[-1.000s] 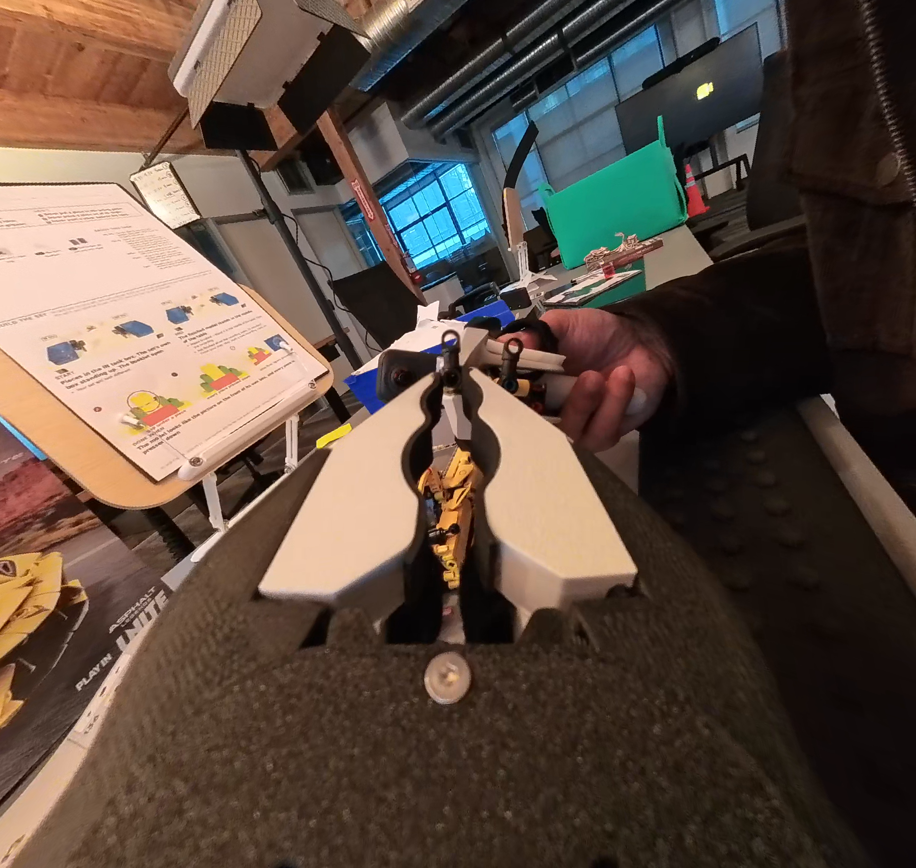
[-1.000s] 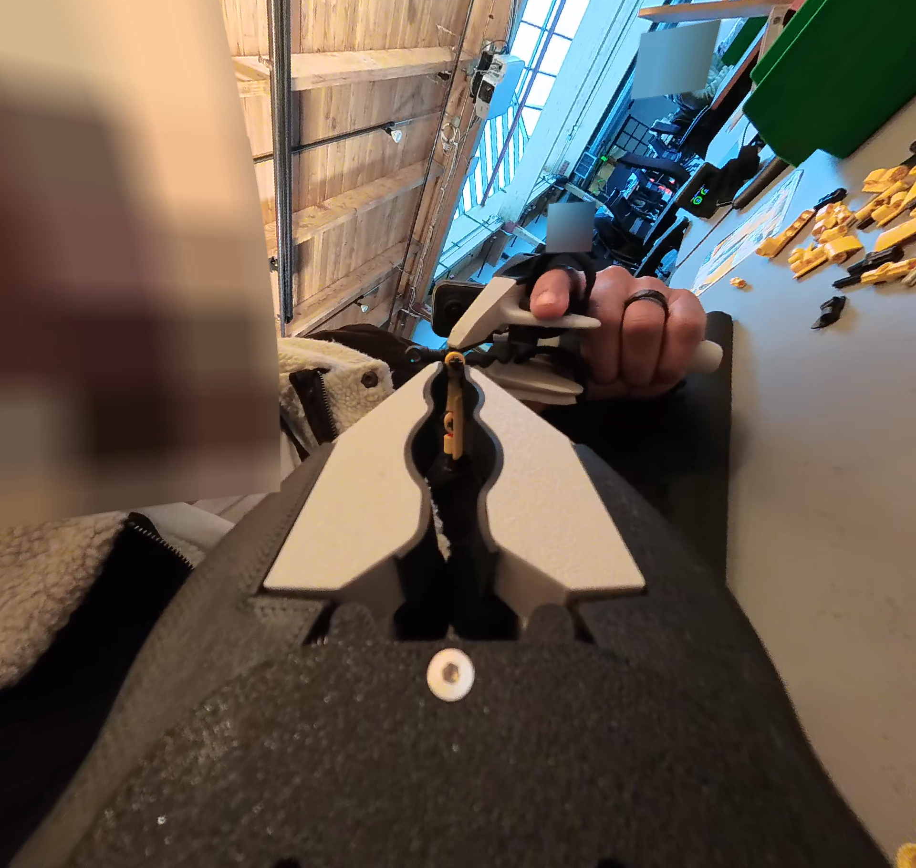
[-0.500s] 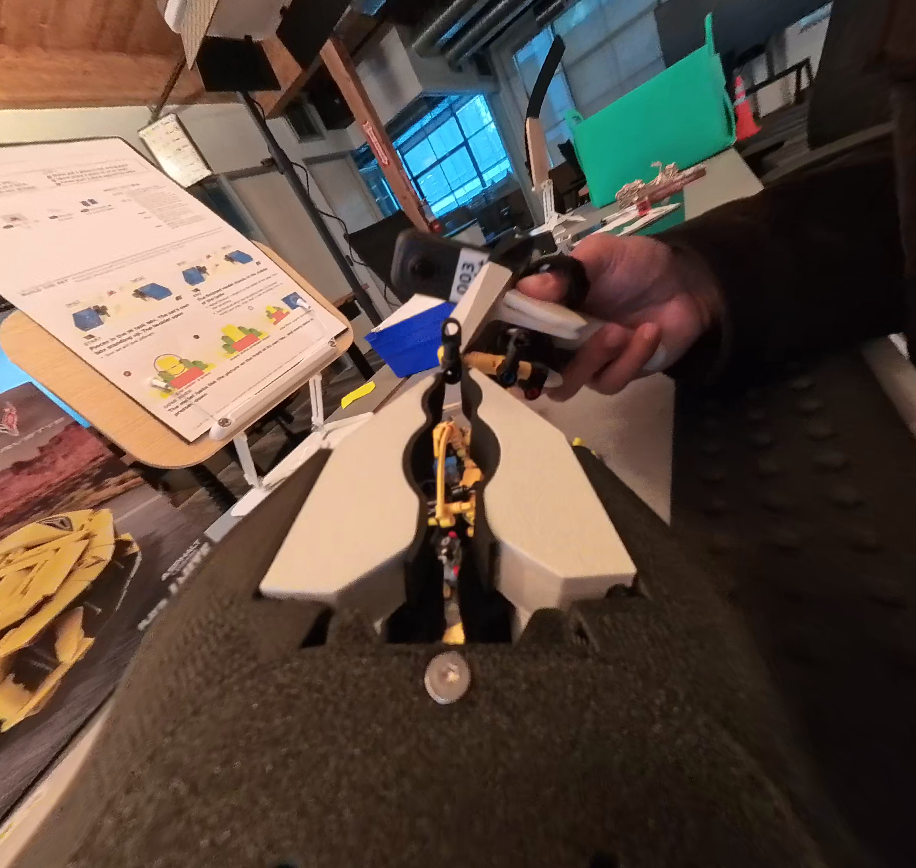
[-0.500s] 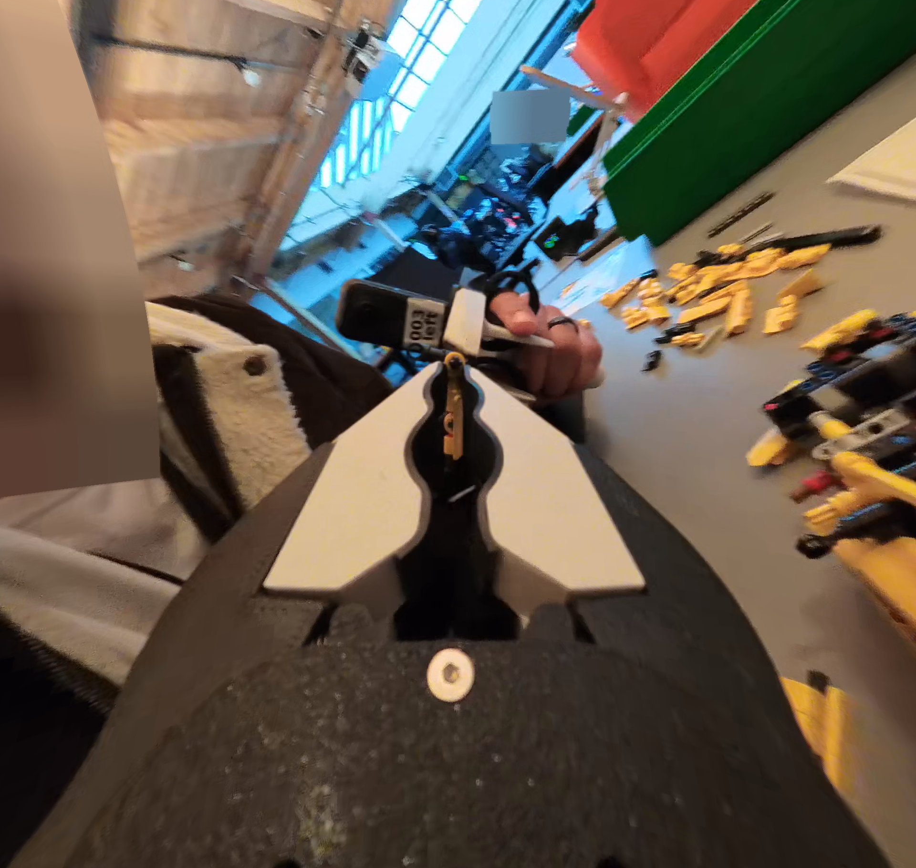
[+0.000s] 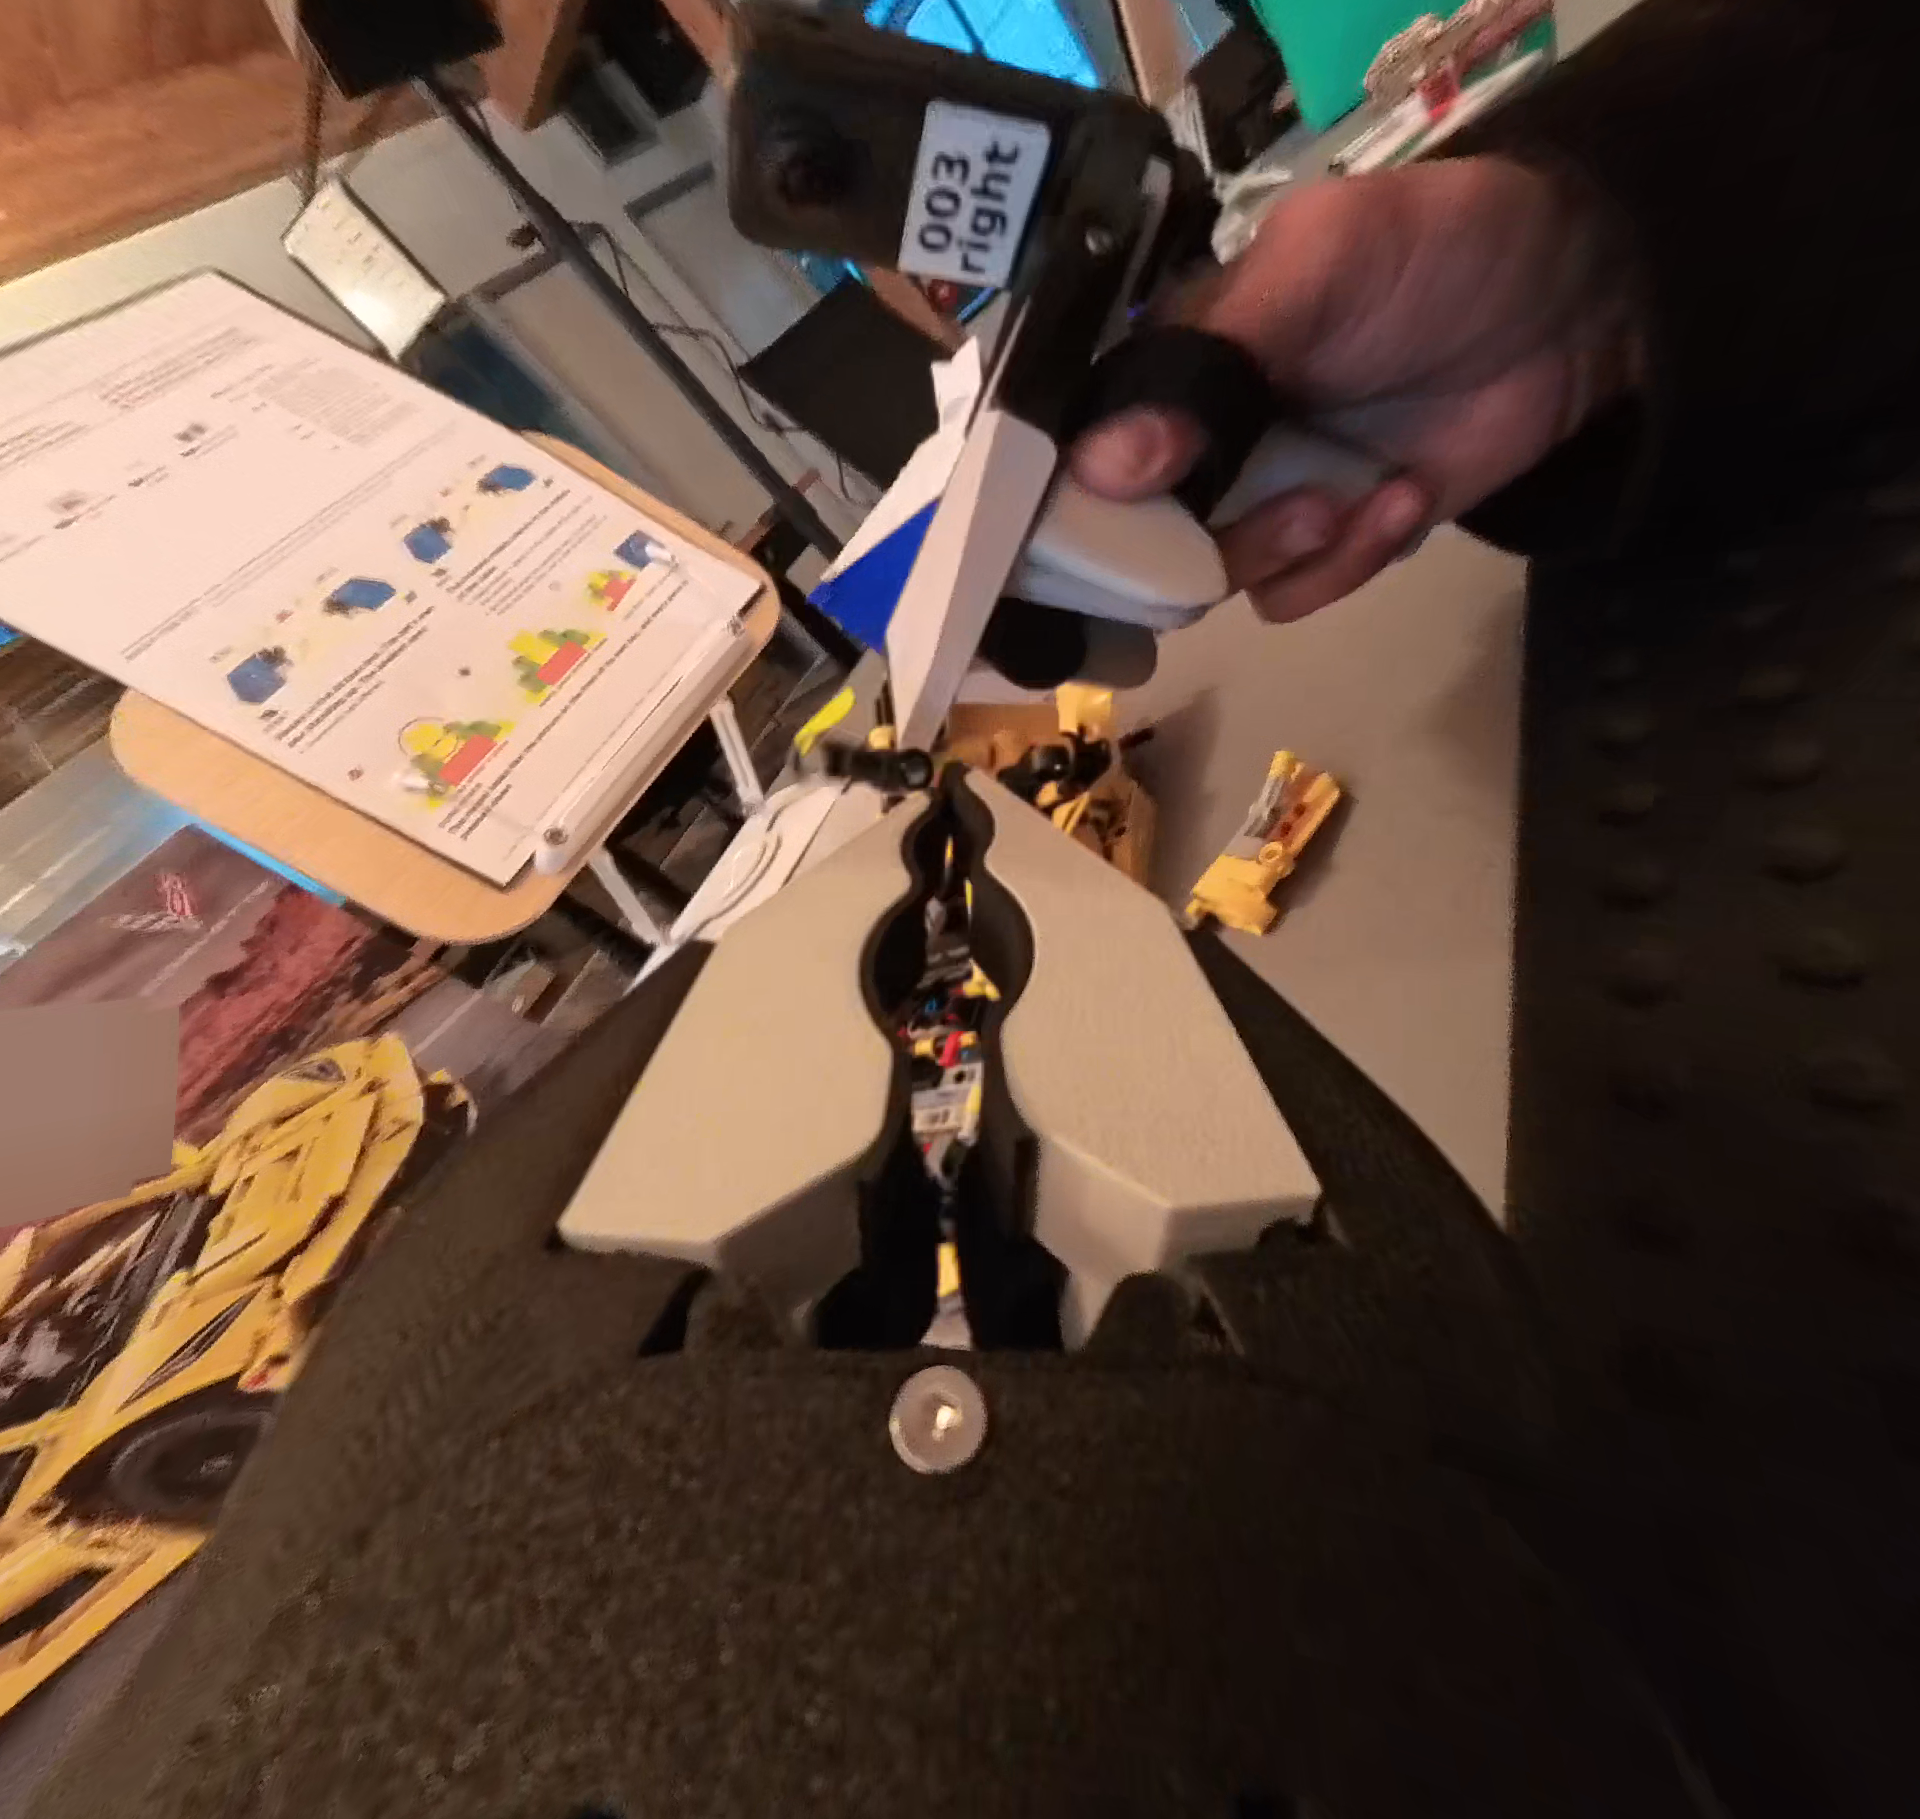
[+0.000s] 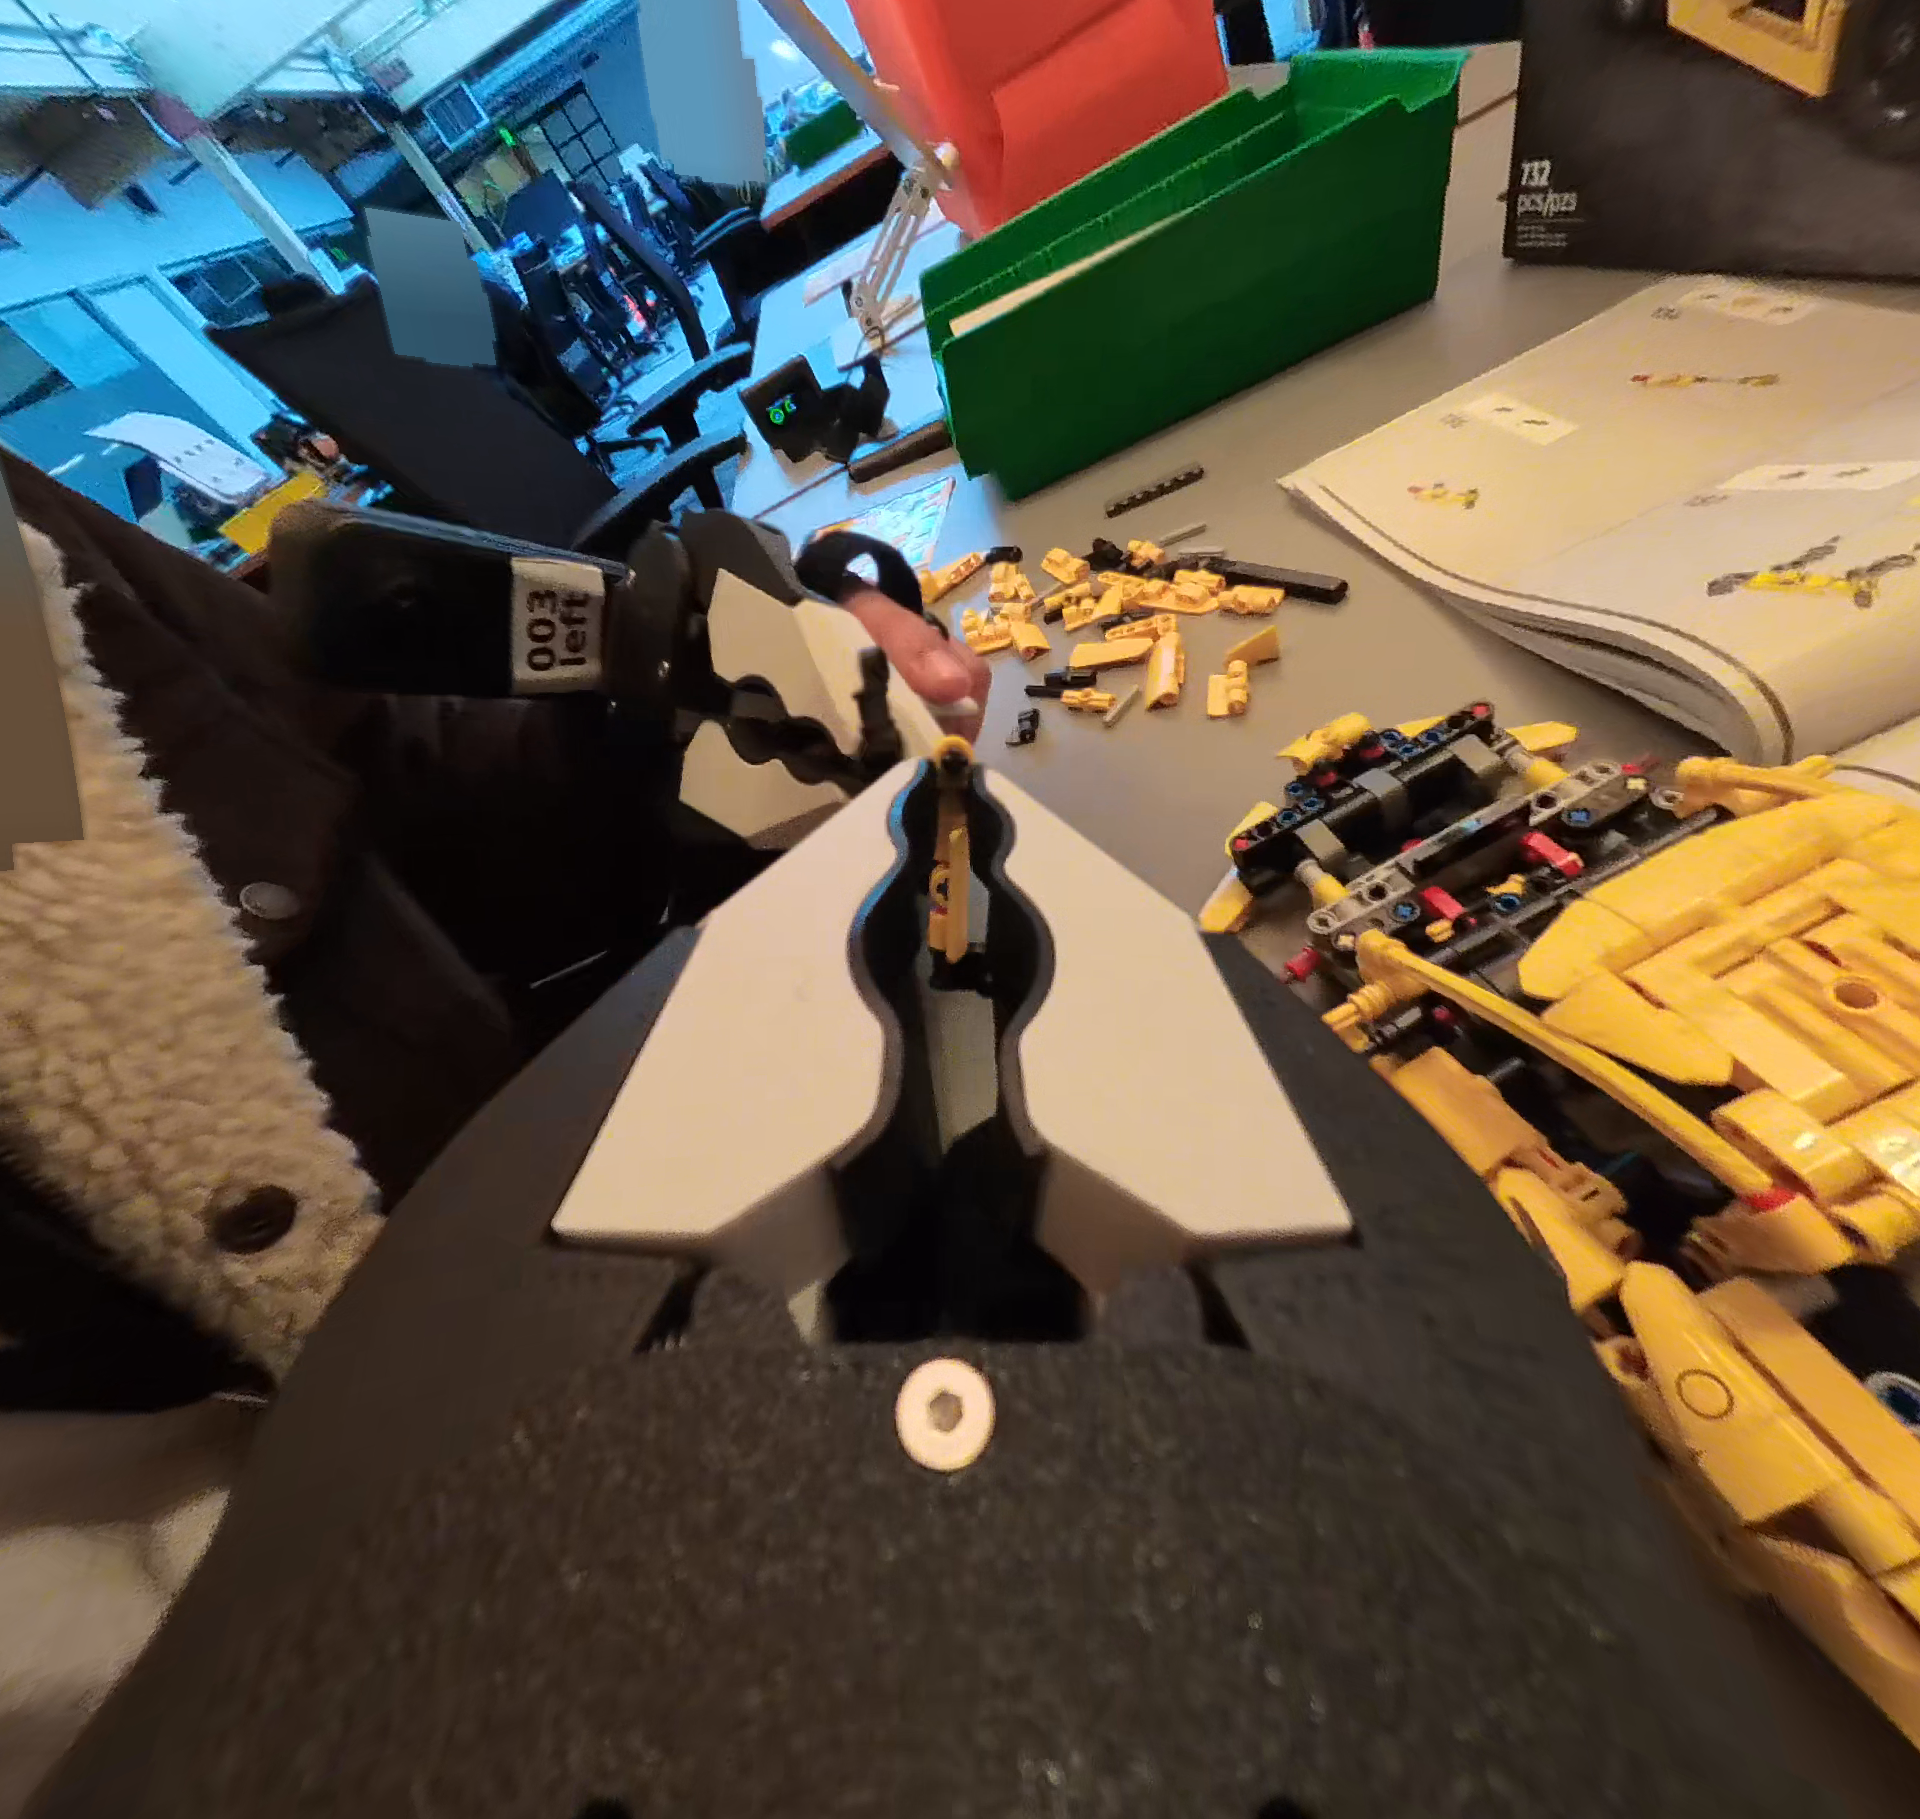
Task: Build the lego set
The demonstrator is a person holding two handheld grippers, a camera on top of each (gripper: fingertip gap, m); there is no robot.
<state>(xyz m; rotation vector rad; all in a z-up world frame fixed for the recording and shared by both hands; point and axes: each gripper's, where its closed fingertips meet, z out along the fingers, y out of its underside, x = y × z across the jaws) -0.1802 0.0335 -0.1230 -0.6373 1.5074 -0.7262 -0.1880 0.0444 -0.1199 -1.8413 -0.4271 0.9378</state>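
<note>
My left gripper (image 5: 948, 782) is shut on a small black lego piece (image 5: 878, 761) that sticks out at its tips. My right gripper (image 6: 951, 761) is shut on a thin yellow lego piece (image 6: 951, 865) held upright between its fingers. The two grippers are tip to tip above the table. The right gripper also shows in the left wrist view (image 5: 925, 699), and the left one in the right wrist view (image 6: 873, 720). The partly built yellow lego car (image 6: 1662, 990) lies on the grey table (image 6: 1122, 813) to the right of my right gripper.
Several loose yellow and black pieces (image 6: 1122, 616) lie behind the car. A green bin (image 6: 1195, 283), a red bin (image 6: 1039, 55), an open booklet (image 6: 1662, 522) and the set's box (image 6: 1714, 86) stand farther back. An instruction sheet on a stand (image 5: 343, 606) and a yellow subassembly (image 5: 1262, 850) are near. Left and right tips are no more than a few centimetres apart.
Both grippers have tilted down from the ceiling towards the table, staying tip to tip. Each keeps hold of its piece. The car and loose pieces have come into view.
</note>
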